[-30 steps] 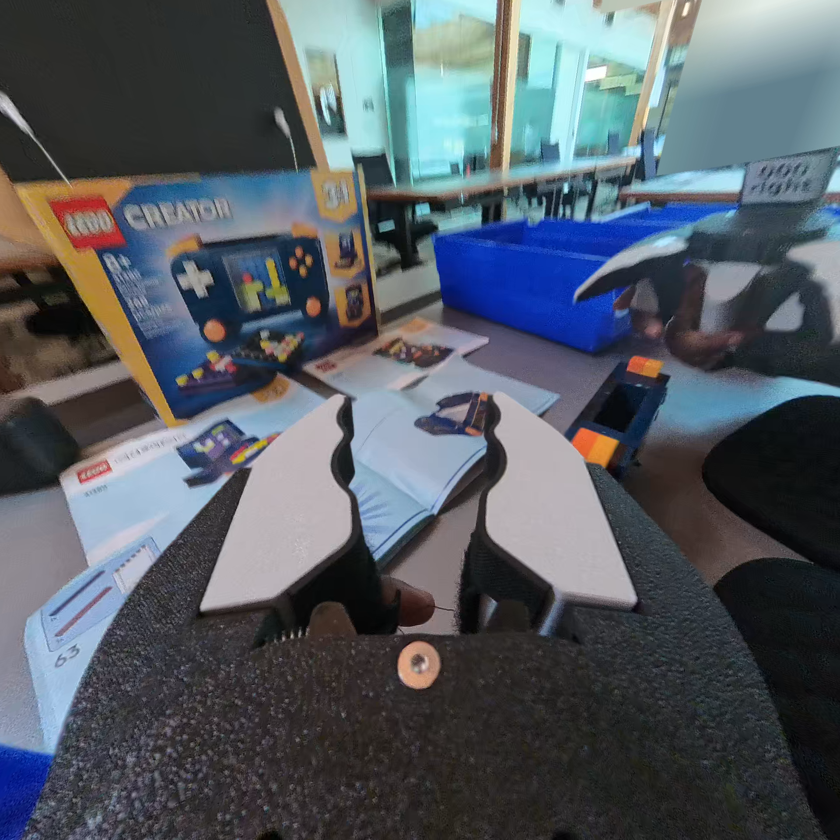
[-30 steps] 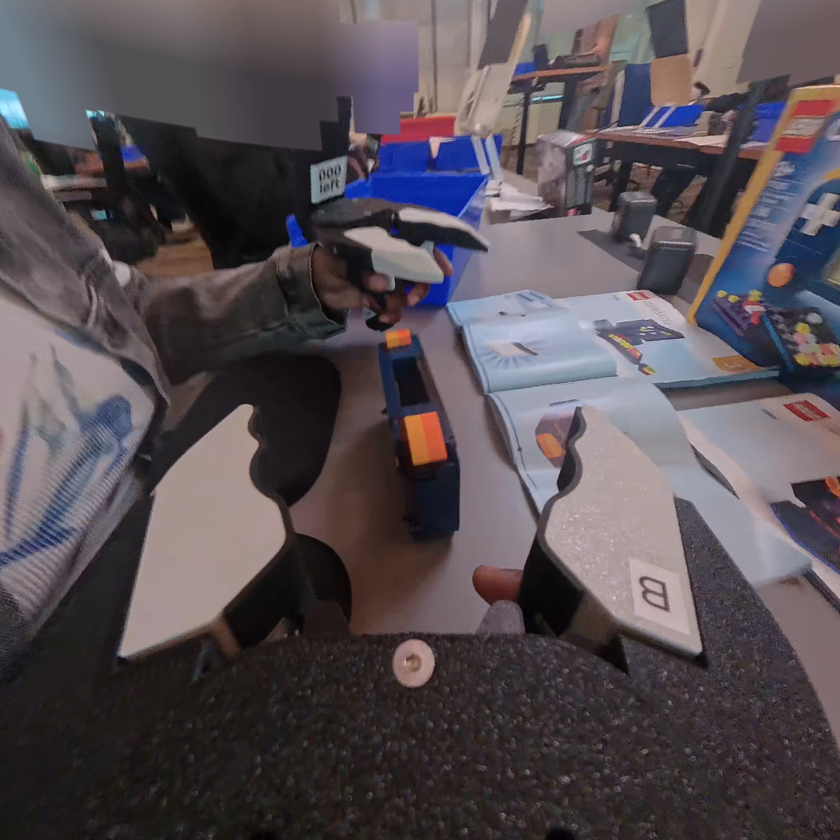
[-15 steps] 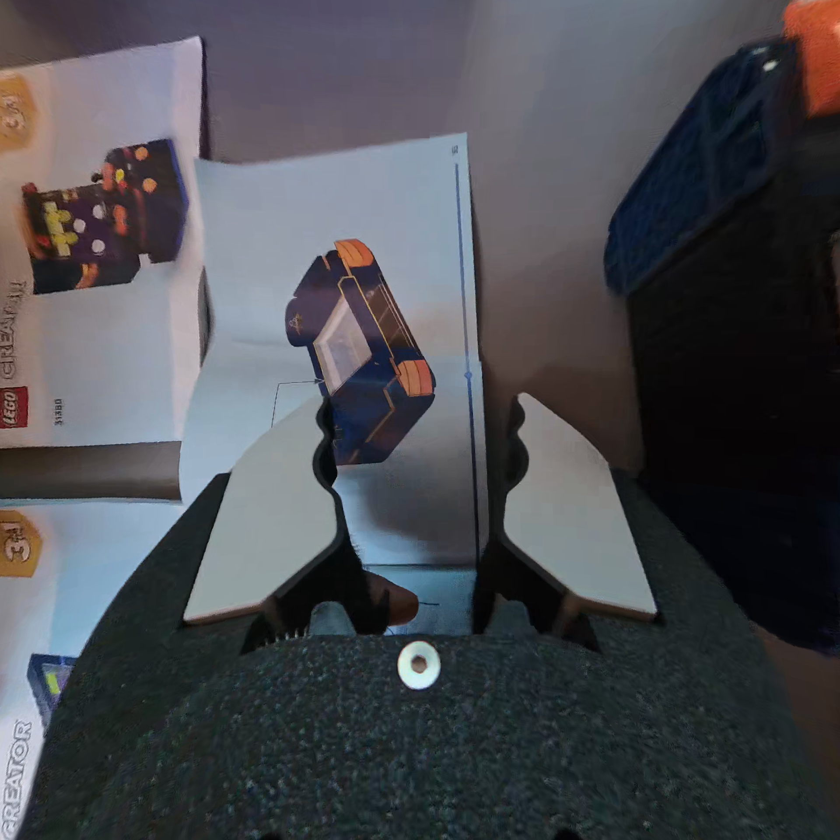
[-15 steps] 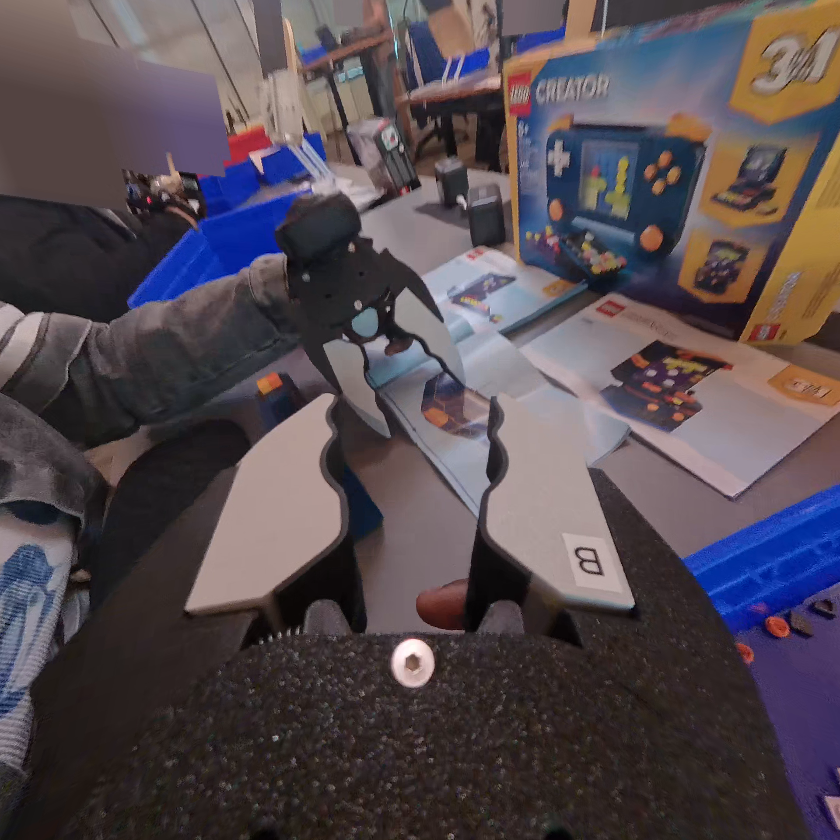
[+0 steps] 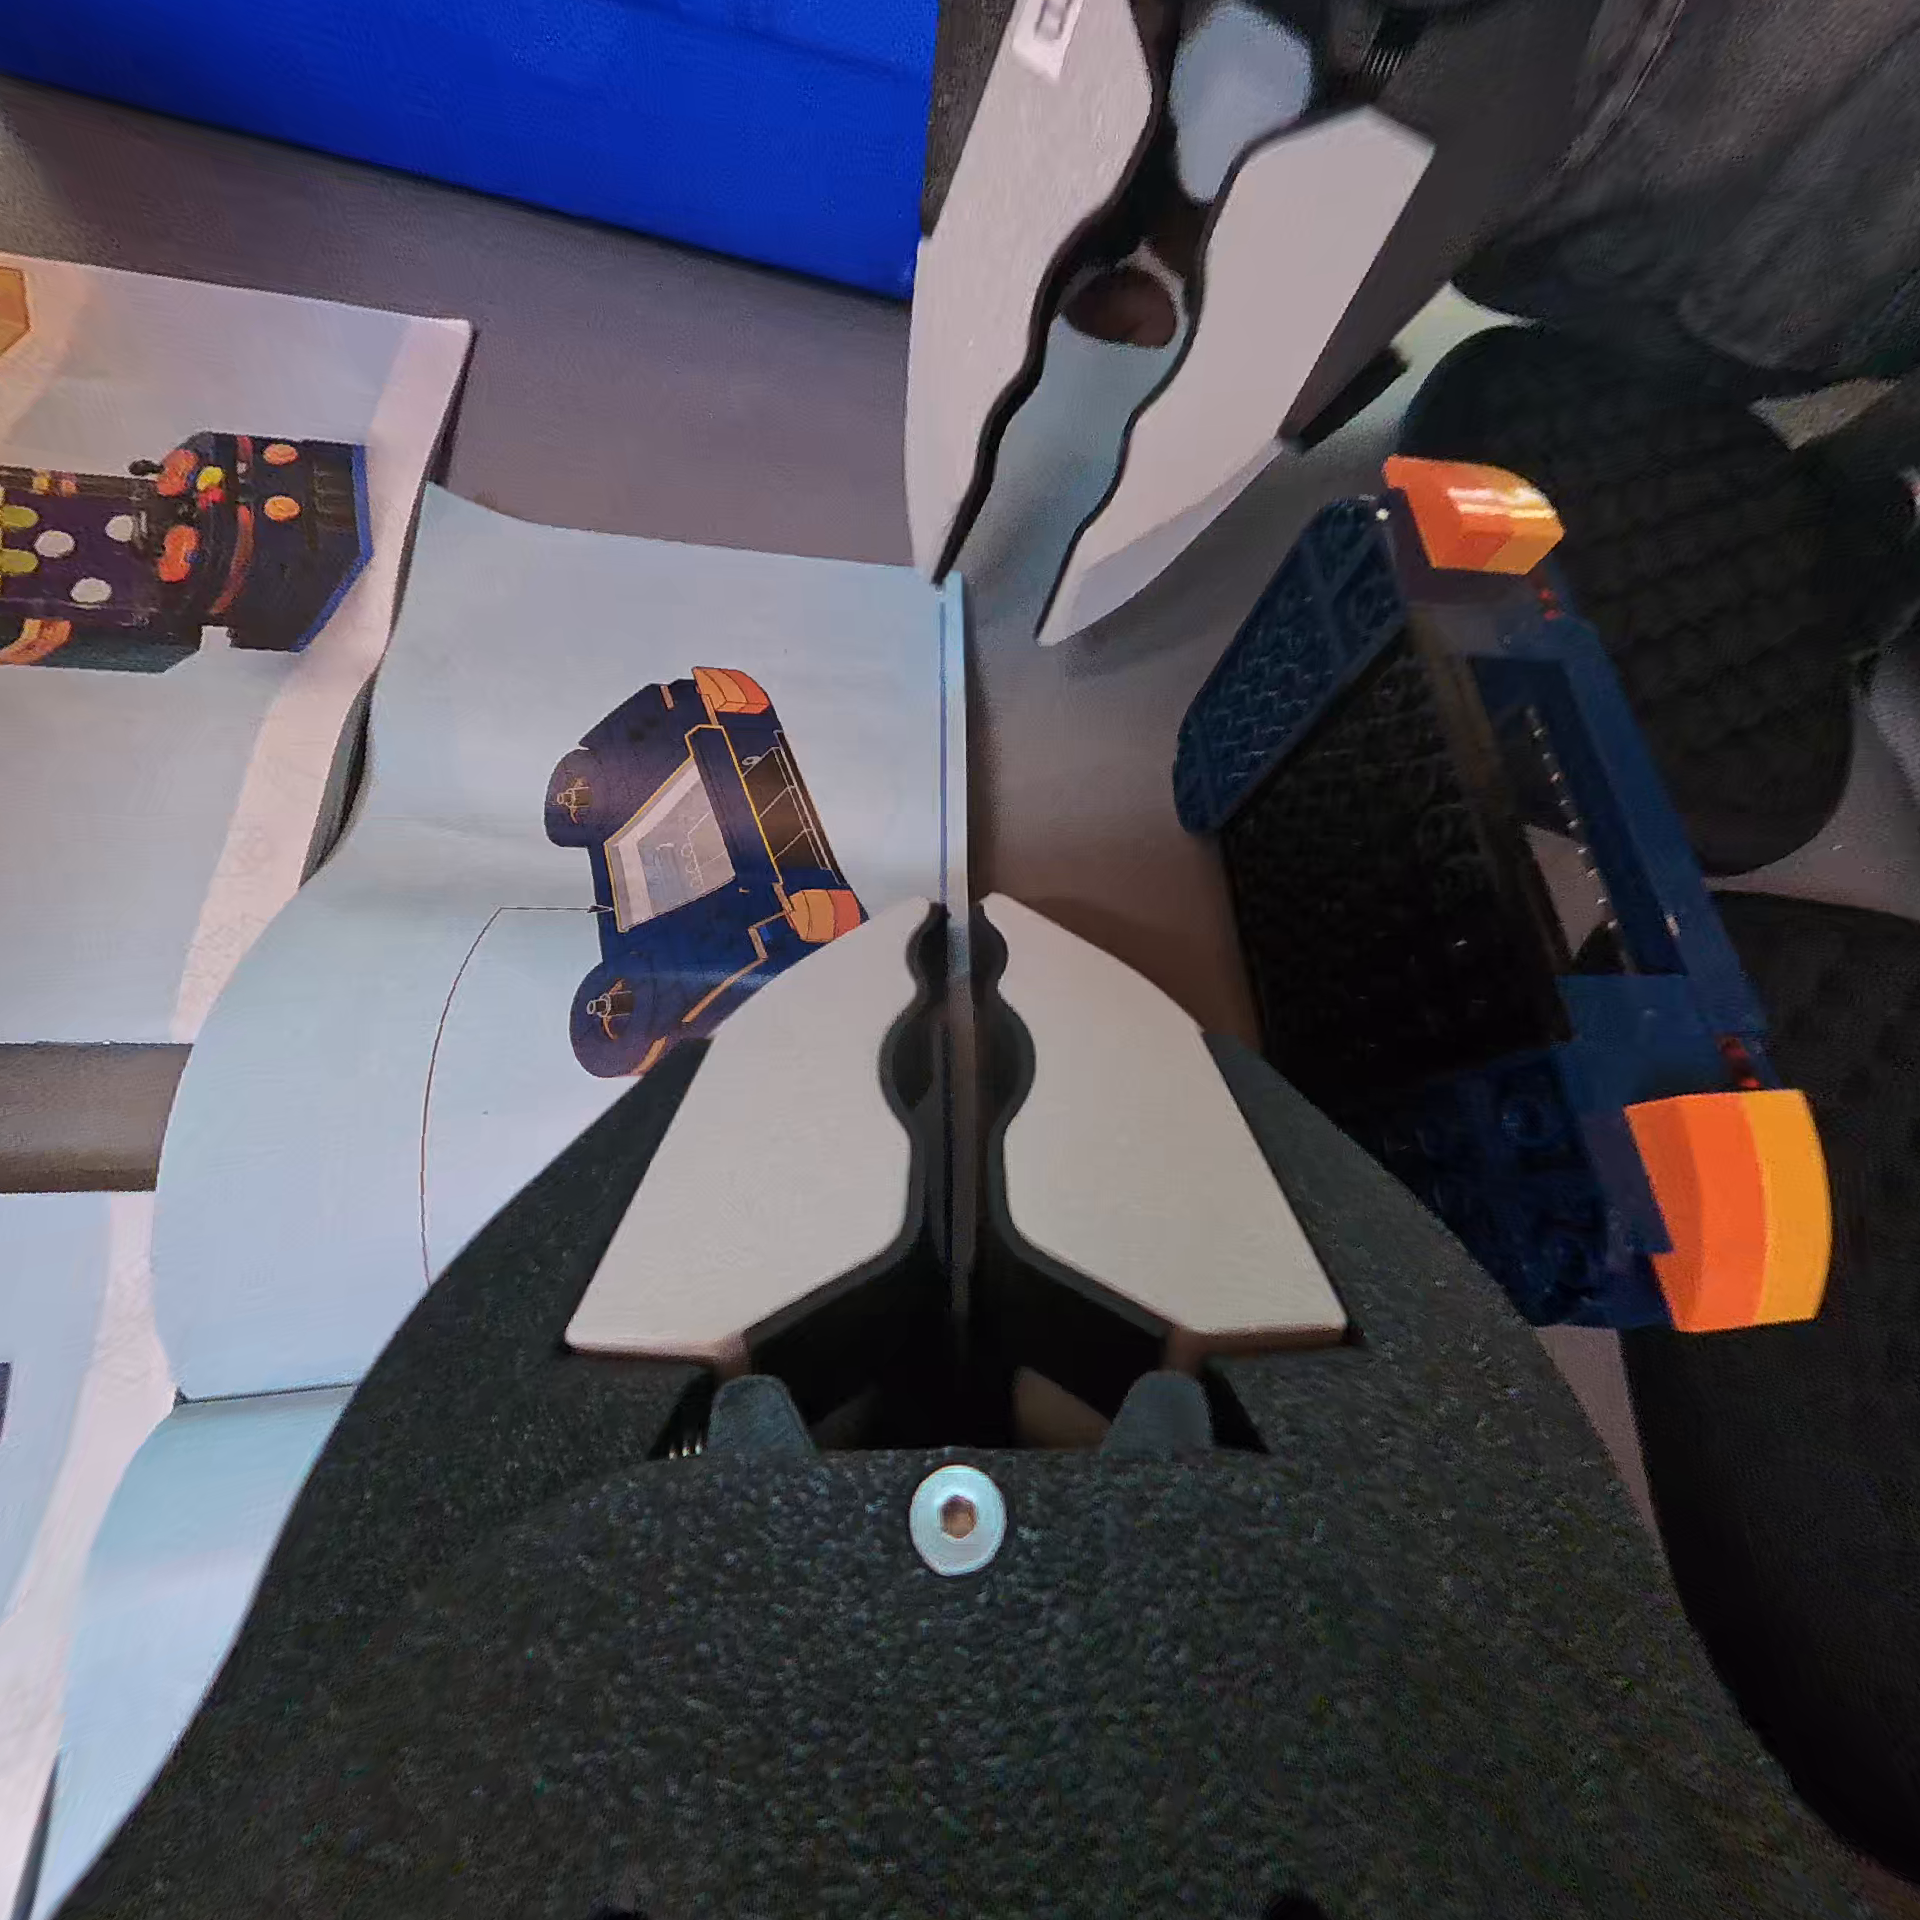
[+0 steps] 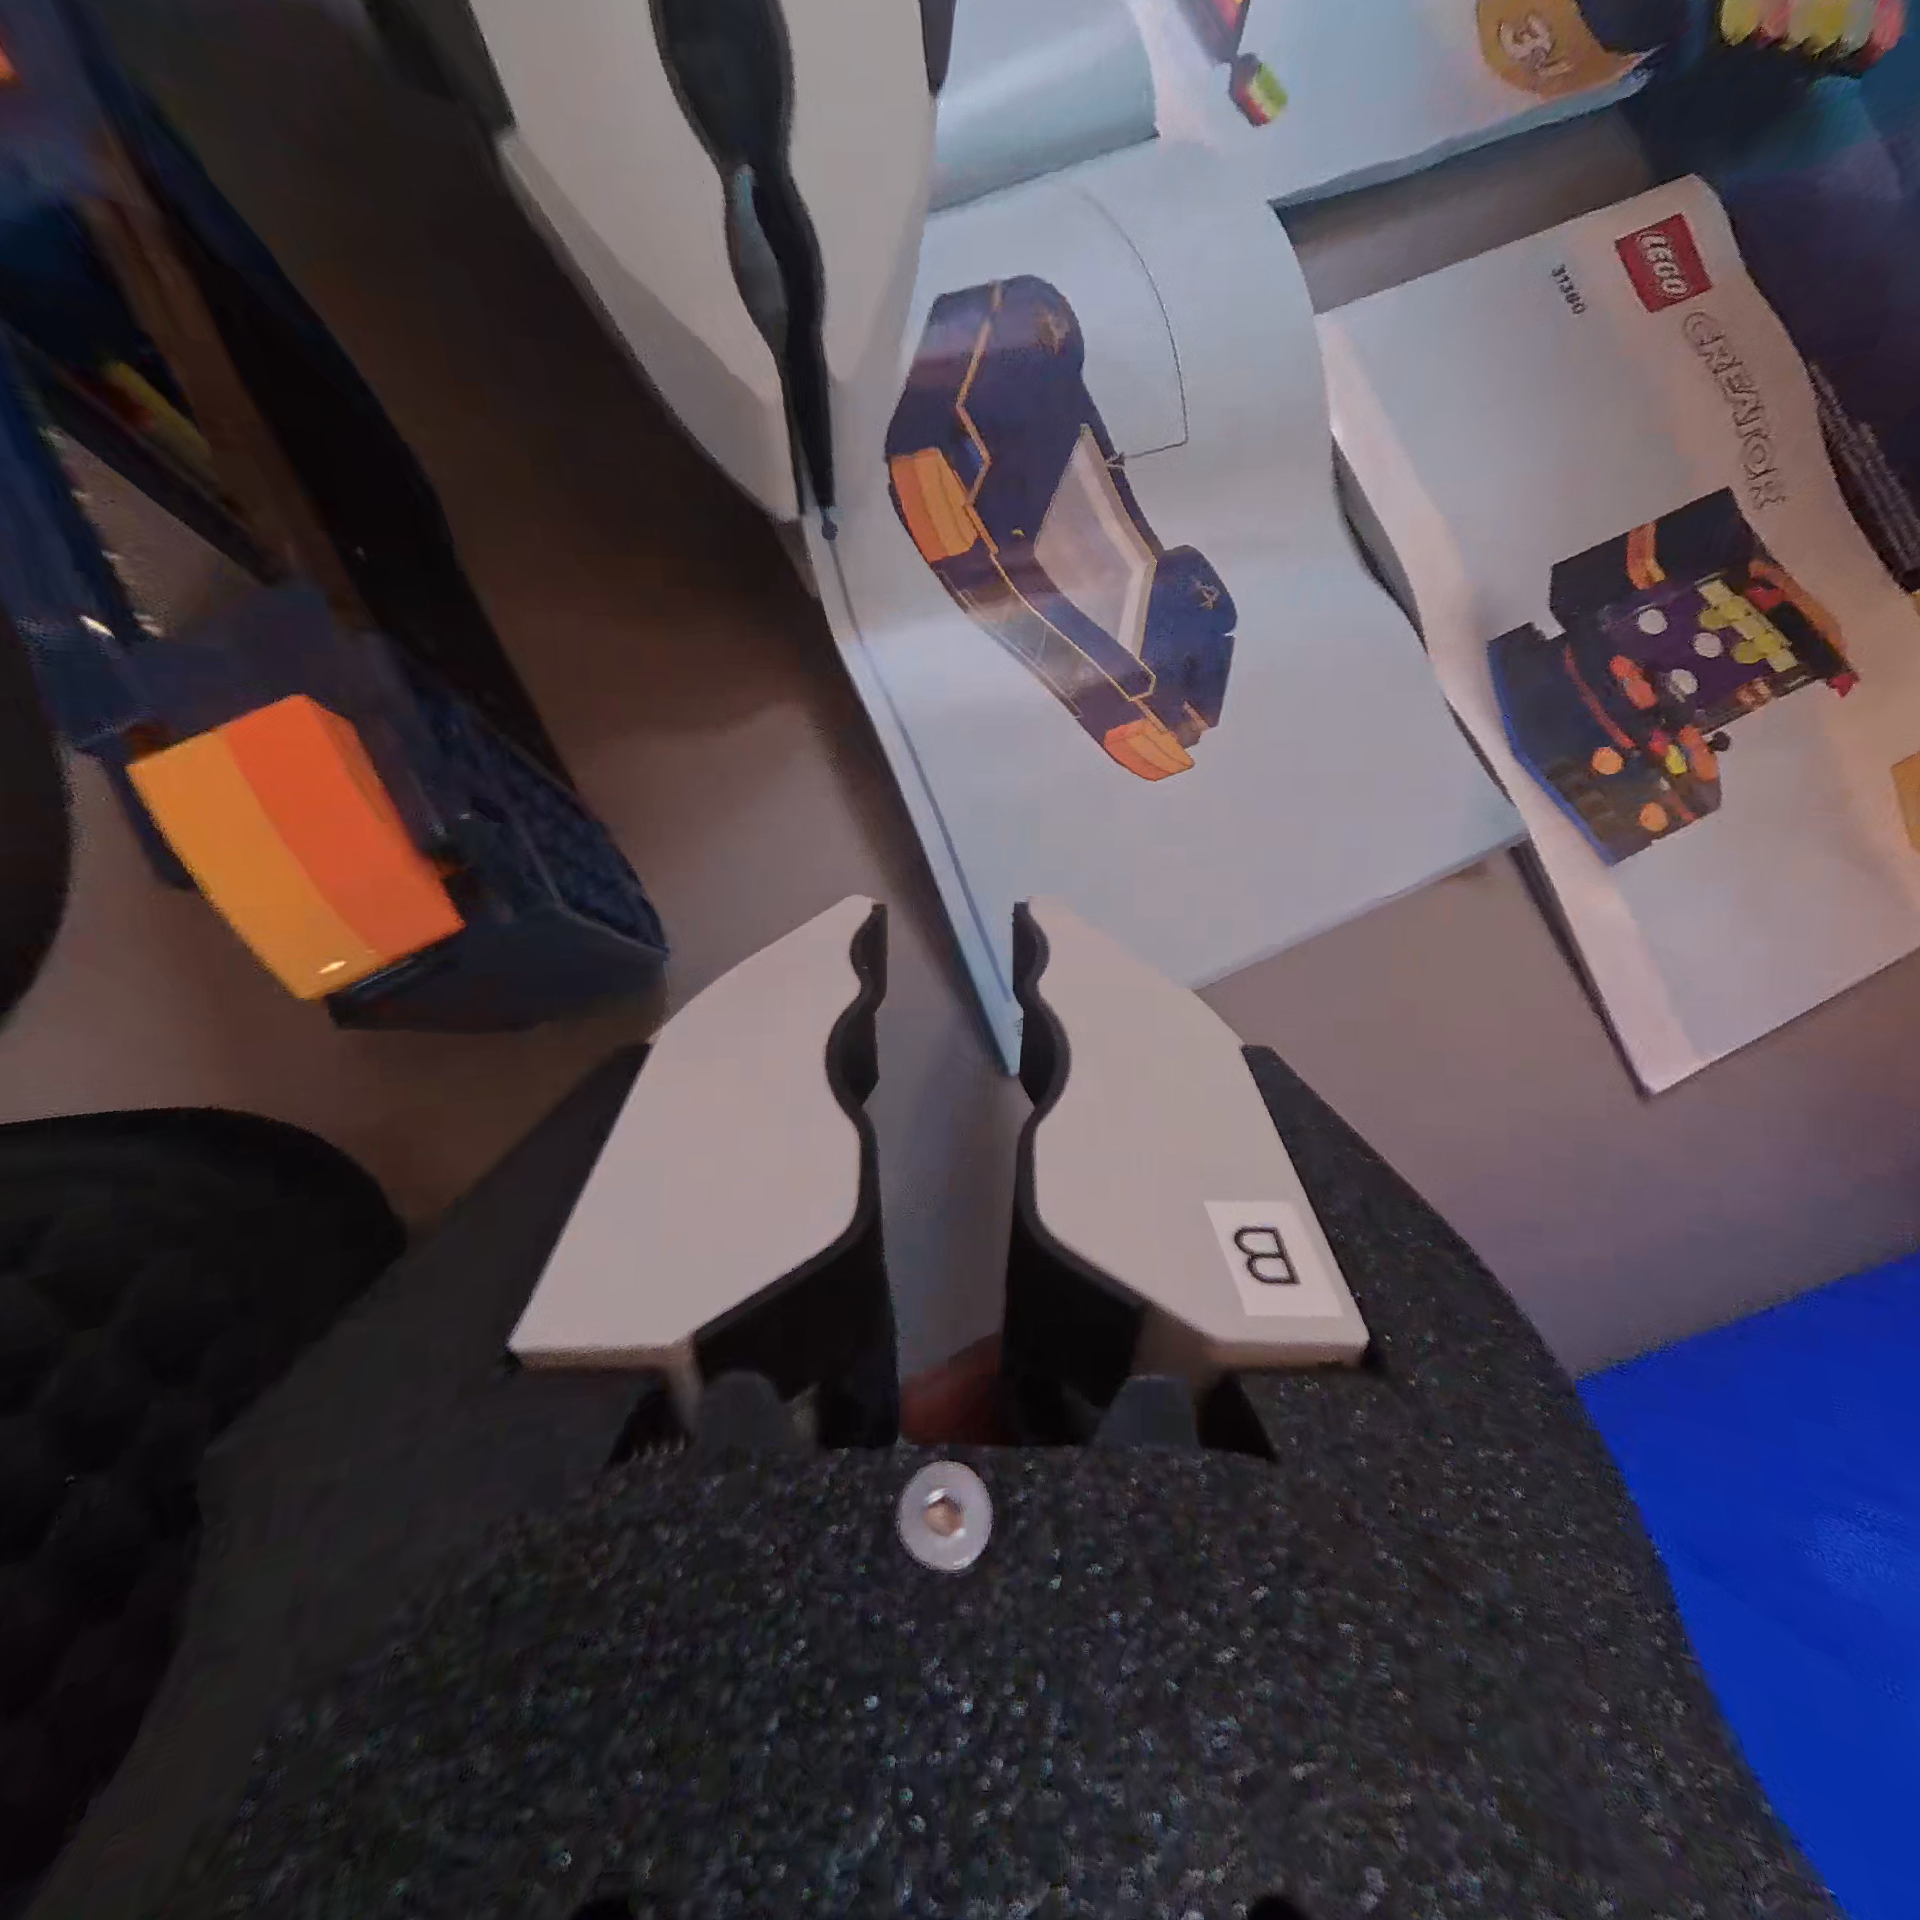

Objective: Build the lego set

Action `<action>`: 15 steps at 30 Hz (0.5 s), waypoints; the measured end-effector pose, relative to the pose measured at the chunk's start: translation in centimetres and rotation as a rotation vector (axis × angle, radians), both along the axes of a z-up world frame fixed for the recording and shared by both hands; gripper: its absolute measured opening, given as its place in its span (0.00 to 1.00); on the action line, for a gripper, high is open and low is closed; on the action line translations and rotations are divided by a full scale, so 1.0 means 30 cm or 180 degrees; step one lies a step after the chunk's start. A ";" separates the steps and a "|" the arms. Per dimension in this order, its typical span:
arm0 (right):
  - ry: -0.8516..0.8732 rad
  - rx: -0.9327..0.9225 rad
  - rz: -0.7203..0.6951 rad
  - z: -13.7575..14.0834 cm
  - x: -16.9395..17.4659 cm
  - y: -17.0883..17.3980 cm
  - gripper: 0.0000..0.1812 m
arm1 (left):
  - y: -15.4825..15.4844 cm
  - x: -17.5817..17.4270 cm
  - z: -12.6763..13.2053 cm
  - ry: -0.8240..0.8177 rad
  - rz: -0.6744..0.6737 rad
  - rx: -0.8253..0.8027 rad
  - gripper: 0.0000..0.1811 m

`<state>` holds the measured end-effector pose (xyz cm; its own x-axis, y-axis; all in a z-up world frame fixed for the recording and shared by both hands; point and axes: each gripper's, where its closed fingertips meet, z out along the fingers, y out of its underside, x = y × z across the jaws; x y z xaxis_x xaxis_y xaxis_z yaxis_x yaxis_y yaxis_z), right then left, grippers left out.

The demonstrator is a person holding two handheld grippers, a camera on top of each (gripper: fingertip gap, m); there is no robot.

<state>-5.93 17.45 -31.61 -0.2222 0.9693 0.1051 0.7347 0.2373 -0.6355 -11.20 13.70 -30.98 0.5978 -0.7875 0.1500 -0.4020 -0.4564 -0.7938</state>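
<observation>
- Two grippers: the left gripper [image 5: 951, 914], its jaws pressed on the page edge, and the right gripper [image 6: 945, 914], its jaws a narrow gap apart
- One part-built lego model [image 5: 1475, 894], dark blue, lying on the table
- Two orange blocks on that model, one at each end [image 5: 1730, 1205] [image 5: 1470, 514]
- One open instruction booklet [image 5: 623, 831] showing one printed blue model
- At least one closed booklet [image 6: 1683, 582] beside it
- One blue bin [image 5: 520, 114] at the far side of the grey table [image 5: 665, 395]
</observation>
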 end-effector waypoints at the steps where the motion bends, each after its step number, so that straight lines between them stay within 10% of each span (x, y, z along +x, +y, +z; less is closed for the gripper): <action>1: -0.0047 0.0101 -0.0003 -0.005 -0.003 0.009 0.12 | 0.001 0.001 0.009 -0.0067 0.0010 0.0002 0.01; 15: 0.0054 0.0265 0.0216 0.050 -0.038 0.038 0.00 | -0.006 -0.015 0.062 -0.0380 0.0054 0.0036 0.00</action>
<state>-7.05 18.59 -30.12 -0.2846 0.9398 0.1890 0.7044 0.3388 -0.6237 -11.65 13.52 -29.12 0.5894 -0.7795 0.2121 -0.2967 -0.4531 -0.8406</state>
